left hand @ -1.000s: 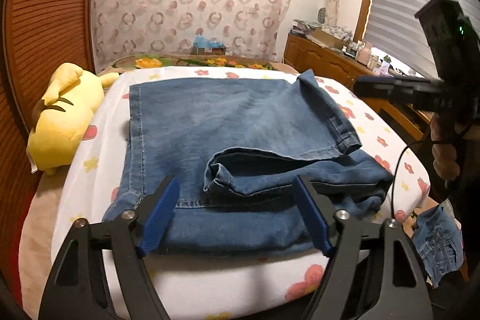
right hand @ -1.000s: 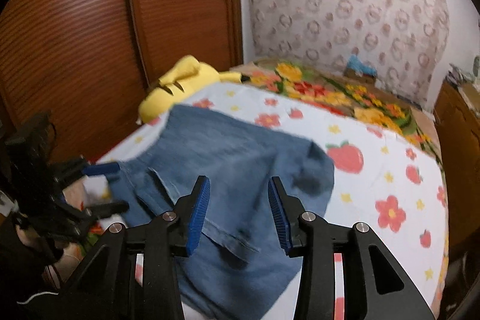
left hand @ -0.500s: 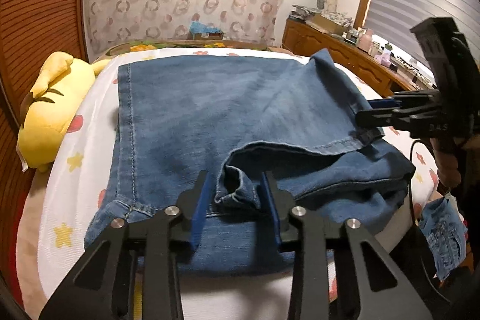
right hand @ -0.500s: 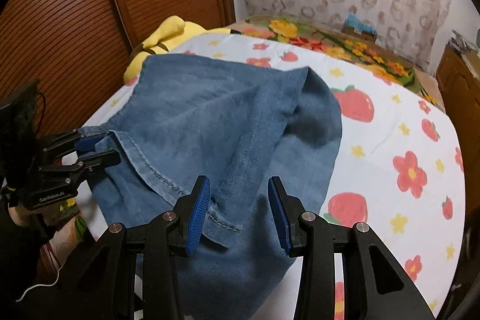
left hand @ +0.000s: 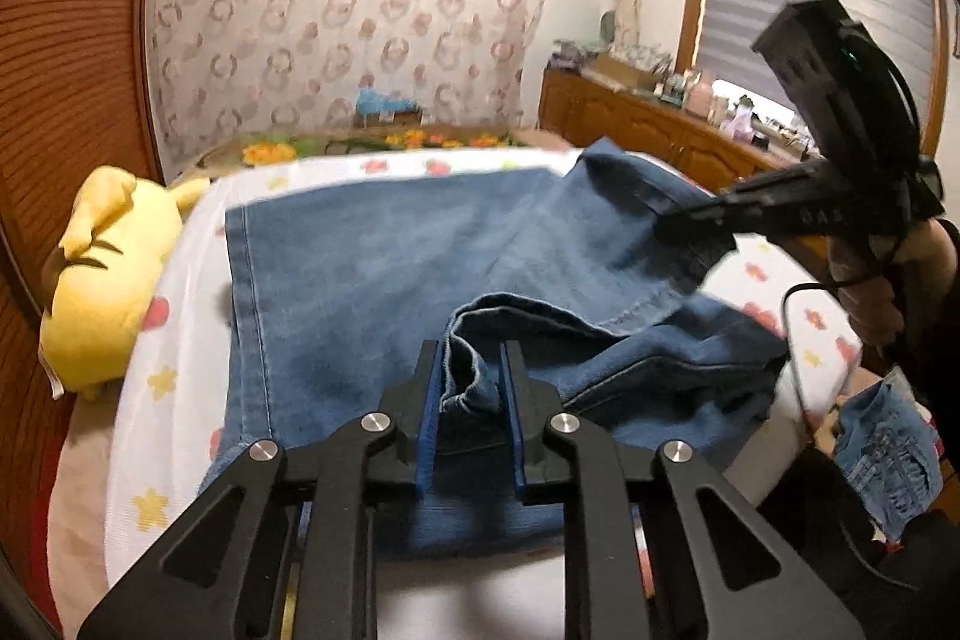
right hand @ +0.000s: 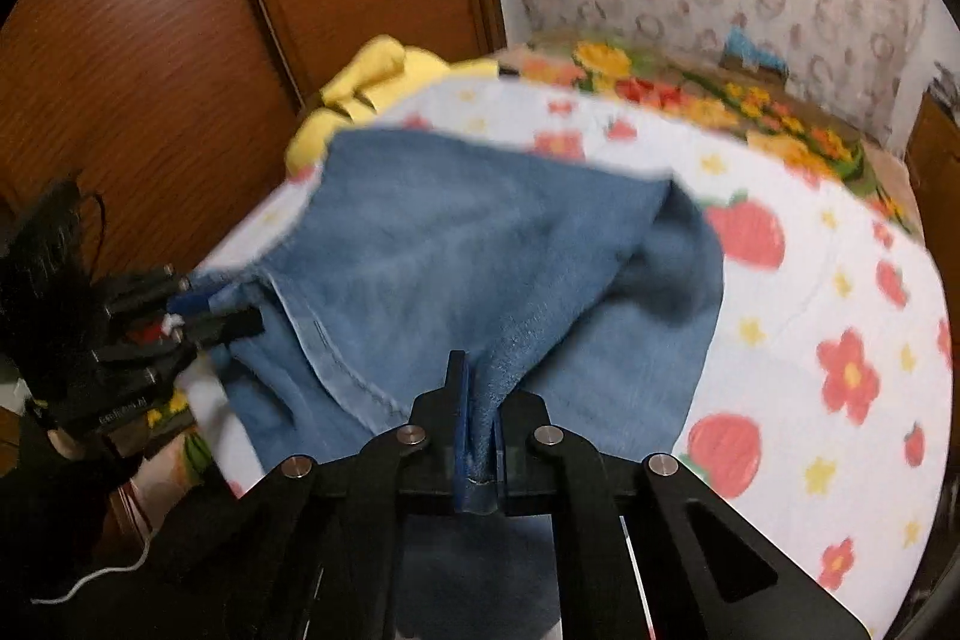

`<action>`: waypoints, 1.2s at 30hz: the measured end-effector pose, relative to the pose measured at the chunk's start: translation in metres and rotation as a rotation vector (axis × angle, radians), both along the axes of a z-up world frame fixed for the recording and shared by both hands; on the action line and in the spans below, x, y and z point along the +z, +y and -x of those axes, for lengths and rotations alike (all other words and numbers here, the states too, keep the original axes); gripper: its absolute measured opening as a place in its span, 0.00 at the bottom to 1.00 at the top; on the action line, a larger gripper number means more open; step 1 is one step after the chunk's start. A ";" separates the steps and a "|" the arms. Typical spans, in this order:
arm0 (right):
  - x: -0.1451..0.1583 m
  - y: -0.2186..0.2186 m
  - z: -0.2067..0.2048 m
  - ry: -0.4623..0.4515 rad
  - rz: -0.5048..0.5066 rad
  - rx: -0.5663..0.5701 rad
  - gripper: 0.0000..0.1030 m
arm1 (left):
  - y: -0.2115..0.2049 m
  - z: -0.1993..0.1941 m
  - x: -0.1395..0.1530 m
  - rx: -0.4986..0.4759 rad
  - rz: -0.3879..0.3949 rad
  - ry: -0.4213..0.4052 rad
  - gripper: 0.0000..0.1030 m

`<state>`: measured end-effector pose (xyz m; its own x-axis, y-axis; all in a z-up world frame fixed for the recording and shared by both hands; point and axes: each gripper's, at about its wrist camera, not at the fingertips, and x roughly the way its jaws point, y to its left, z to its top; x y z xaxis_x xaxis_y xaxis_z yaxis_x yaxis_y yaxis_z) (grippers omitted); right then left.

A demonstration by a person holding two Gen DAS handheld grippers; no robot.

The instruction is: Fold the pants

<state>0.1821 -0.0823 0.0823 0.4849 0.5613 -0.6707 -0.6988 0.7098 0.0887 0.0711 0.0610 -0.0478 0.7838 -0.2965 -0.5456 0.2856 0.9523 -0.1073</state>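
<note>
Blue pants (left hand: 384, 268) on bed (left hand: 180, 340): left hand-held gripper (left hand: 471, 367) closing on bunched hem; right hand-held gripper (right hand: 477, 400) pinching lifted edge.

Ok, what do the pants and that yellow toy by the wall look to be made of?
The pants look like mid-blue denim, matte and slightly faded: pale topstitched seams, a thick rolled hem, soft heavy folds. The yellow toy looks like plush, a soft fuzzy fabric over stuffing, judging by its rounded, slumped shape.

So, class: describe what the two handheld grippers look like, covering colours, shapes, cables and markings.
Both the left gripper and the right gripper are matte black, with angular linkage arms, silver pivot bolts and flat blue pads lining the jaws. A black box sits on top, a thin cable trails off, and the white lettering on the side is too blurred to read.
</note>
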 end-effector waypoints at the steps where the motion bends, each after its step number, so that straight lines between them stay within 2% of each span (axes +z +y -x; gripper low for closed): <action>1: 0.008 0.001 0.002 -0.014 -0.014 0.004 0.05 | -0.001 0.003 0.003 -0.004 0.006 -0.009 0.19; 7: 0.059 0.016 0.002 -0.114 -0.060 0.020 0.04 | 0.004 0.026 0.030 -0.003 0.048 -0.081 0.18; 14: 0.081 0.056 -0.008 -0.167 -0.044 0.050 0.04 | 0.018 0.044 0.041 0.026 0.068 -0.113 0.18; 20: 0.057 0.063 -0.038 -0.132 -0.036 0.078 0.04 | 0.033 0.043 0.018 0.063 0.076 -0.056 0.18; 28: 0.032 0.121 -0.077 -0.060 0.058 0.103 0.04 | 0.046 0.032 -0.016 0.100 0.078 0.030 0.18; 36: 0.013 0.157 -0.094 -0.026 0.097 0.106 0.04 | 0.053 0.031 -0.029 0.120 0.083 0.065 0.19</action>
